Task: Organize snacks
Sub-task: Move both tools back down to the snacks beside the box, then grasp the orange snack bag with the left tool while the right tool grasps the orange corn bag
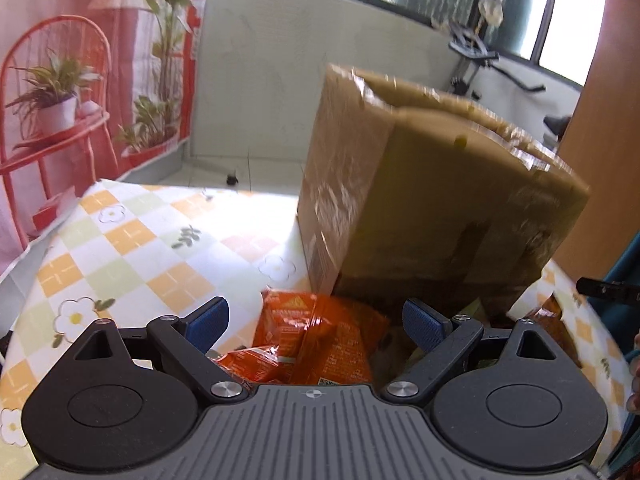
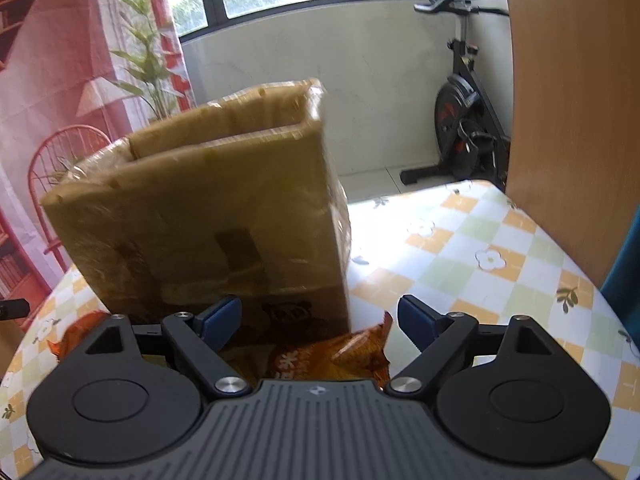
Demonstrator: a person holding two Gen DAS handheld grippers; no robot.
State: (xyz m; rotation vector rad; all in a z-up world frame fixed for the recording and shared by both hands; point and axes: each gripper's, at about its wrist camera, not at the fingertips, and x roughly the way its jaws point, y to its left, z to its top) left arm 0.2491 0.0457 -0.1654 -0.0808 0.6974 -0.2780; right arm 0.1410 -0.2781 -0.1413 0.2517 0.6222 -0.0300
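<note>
From the left wrist view, the left gripper [image 1: 316,320] has its two blue-tipped fingers [image 1: 208,318] spread wide and holds nothing. A shiny orange snack packet [image 1: 316,340] lies on the table right under the gap between them. It looks like this is the snack to grab next. Just behind the packet stands a tall brown cardboard box wrapped in clear tape [image 1: 432,200], with its top open. The box is probably where the snacks go, so it sits close to them. The round table with a white, orange and green checked flower cloth [image 1: 132,240] has lots of bare room to the left. The table edge curves away at the far left.

From the right wrist view, the right gripper [image 2: 320,320] also has its fingers [image 2: 416,318] spread wide, with nothing held. A crinkly yellow-orange snack bag [image 2: 340,356] lies below the gap, touching the foot of the box. Another orange packet [image 2: 76,336] peeks out at the left. The box wall is very near the fingers, so a bump could happen. The cloth to the right is bare, with room to move.
</note>
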